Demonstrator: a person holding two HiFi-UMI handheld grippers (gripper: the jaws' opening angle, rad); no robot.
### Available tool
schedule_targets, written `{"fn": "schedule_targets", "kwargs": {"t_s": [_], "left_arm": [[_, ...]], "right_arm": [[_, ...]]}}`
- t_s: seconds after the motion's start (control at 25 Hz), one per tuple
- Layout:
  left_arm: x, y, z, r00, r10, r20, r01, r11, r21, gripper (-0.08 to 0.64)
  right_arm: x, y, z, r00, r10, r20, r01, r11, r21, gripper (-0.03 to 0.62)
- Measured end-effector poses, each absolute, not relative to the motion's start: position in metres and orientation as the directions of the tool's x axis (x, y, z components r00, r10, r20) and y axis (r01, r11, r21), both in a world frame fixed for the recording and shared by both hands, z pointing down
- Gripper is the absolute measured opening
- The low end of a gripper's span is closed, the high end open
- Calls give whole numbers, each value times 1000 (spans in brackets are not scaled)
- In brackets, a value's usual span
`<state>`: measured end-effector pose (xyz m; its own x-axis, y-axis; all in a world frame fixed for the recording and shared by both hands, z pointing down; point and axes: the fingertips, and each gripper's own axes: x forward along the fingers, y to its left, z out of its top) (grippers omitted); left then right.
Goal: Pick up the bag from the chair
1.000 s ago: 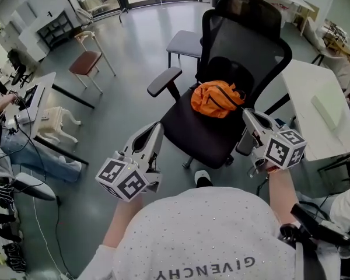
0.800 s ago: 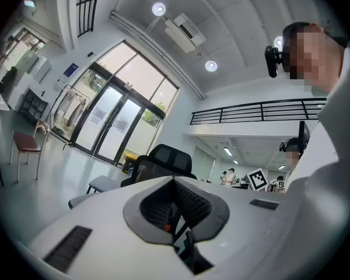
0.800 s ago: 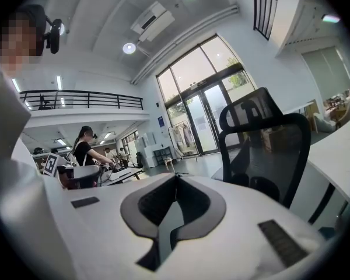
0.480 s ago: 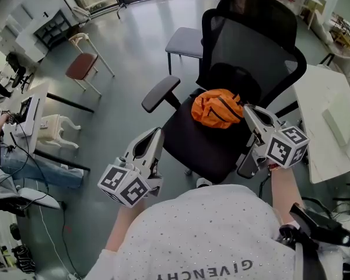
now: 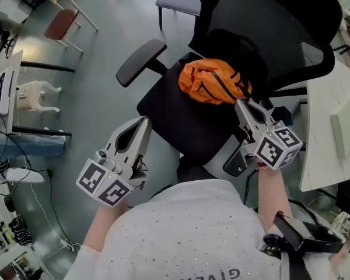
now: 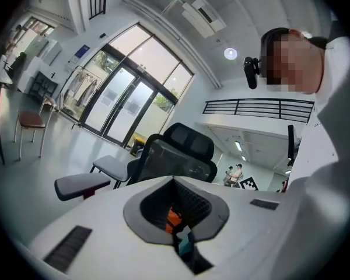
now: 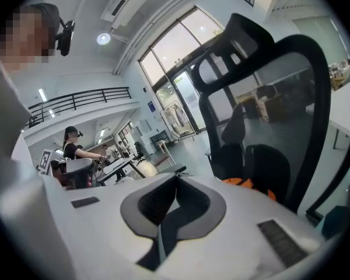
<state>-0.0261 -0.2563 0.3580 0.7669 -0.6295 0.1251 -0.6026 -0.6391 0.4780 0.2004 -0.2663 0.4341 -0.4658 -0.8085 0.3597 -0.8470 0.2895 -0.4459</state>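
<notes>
A grey floor (image 5: 93, 63) surrounds a black office chair (image 5: 175, 118). My left gripper (image 5: 141, 123) hangs near the seat's front left corner, jaws together and empty. The orange bag (image 5: 210, 81) lies at the back of the seat, against the backrest. My right gripper (image 5: 240, 105), jaws together and empty, has its tips just beside the bag's right side.

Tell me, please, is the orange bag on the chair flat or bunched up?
Bunched up: the bag sits as a creased, rounded heap on the chair seat.
</notes>
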Motion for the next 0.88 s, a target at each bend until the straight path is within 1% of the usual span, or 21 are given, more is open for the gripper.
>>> {"fn": "schedule_targets", "kwargs": {"t_s": [0.2,0.48,0.6,0.68,0.72,0.76,0.8,0.84,0.88], "left_arm": [[-8,-265,389,781,-592,202,-603,-628,492,3],[13,-278,419,758,-570,319,-651,-627,427,3],[9,-278,420,742,-578,340,-669,-606,431,3],[7,-281,422,730,-590,344,-681,-590,434,3],[6,-283,423,726,-595,344,-685,-582,438,3],[7,-285,423,724,-597,345,-686,-576,444,3],[8,-287,425,726,-595,346,-685,-573,450,3],[11,-289,426,730,-589,347,-680,-575,455,3],[15,-291,429,735,-581,349,-675,-580,457,3]], "right_arm": [[214,-281,483,-458,-789,409,-844,241,-479,3],[240,-302,535,-421,-773,475,-885,237,-400,5],[245,-308,545,-388,-769,508,-913,245,-326,15],[247,-313,549,-365,-762,535,-930,267,-253,52],[247,-315,552,-358,-755,549,-934,283,-219,60],[245,-316,556,-354,-745,565,-935,301,-189,92],[244,-317,560,-351,-732,583,-934,320,-160,146],[242,-318,566,-346,-719,602,-932,339,-130,182],[242,-320,573,-337,-709,620,-929,356,-97,232]]}}
